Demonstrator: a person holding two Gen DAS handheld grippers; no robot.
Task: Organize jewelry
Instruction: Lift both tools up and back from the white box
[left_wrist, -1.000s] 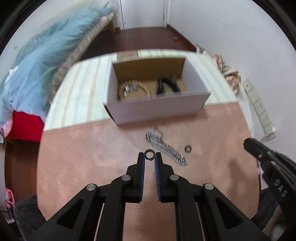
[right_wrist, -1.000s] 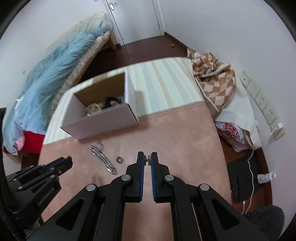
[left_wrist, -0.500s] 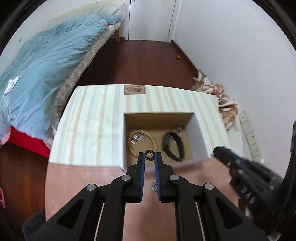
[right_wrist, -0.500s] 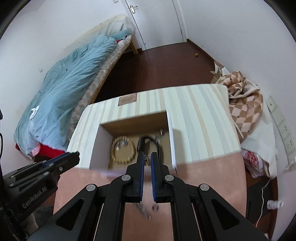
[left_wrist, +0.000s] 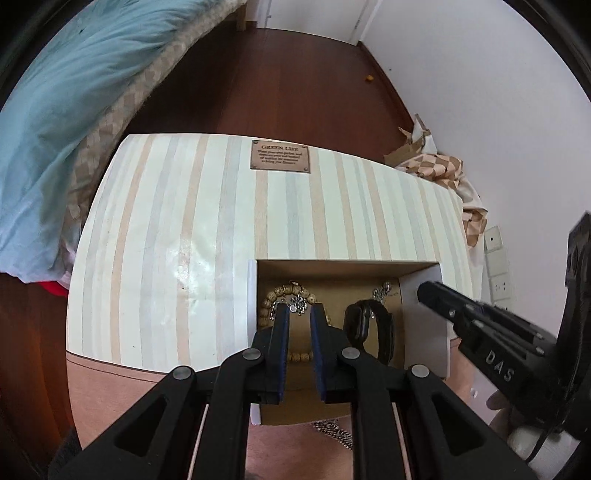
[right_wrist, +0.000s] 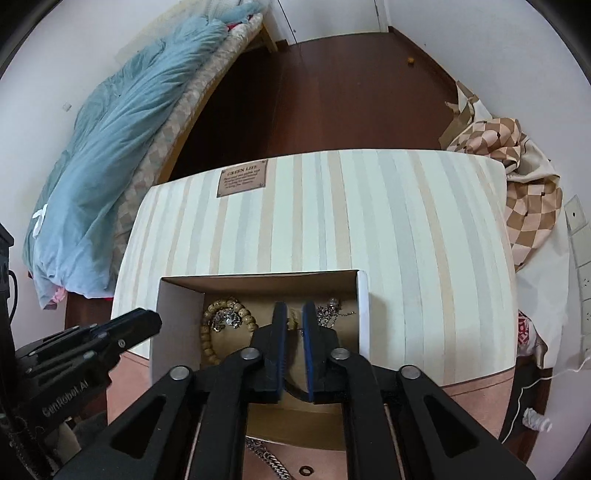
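Sitting in the open cardboard box (left_wrist: 252, 295), low in the left wrist frame, are a wooden bead bracelet (left_wrist: 266, 303) with a silvery pendant (left_wrist: 297, 305) lying on it and a black watch (left_wrist: 364, 325) just to its right. A thin silver piece (right_wrist: 332, 312) rests toward the right wall in the right wrist view.

The left gripper (left_wrist: 298, 314) hangs over the bracelet with its jaws a narrow gap apart and nothing visible between them. The right gripper (right_wrist: 294, 314) is poised over the middle of the box. Something small and pale shows in its slim gap (whether pinched or just lying below, I cannot tell).

Outside the box, at the bottom edge of the right wrist frame, a silver chain (right_wrist: 271, 463) and a small dark ring (right_wrist: 305, 469) lie on the pink tabletop (right_wrist: 480, 398), so sorting looks unfinished.

The risks, as I judge them: two tools crowd one small box and could knock each other or its light walls and shift it. A tiny piece let go from this height could bounce onto the striped cloth (right_wrist: 406, 221) or tangle in the pendant's links.
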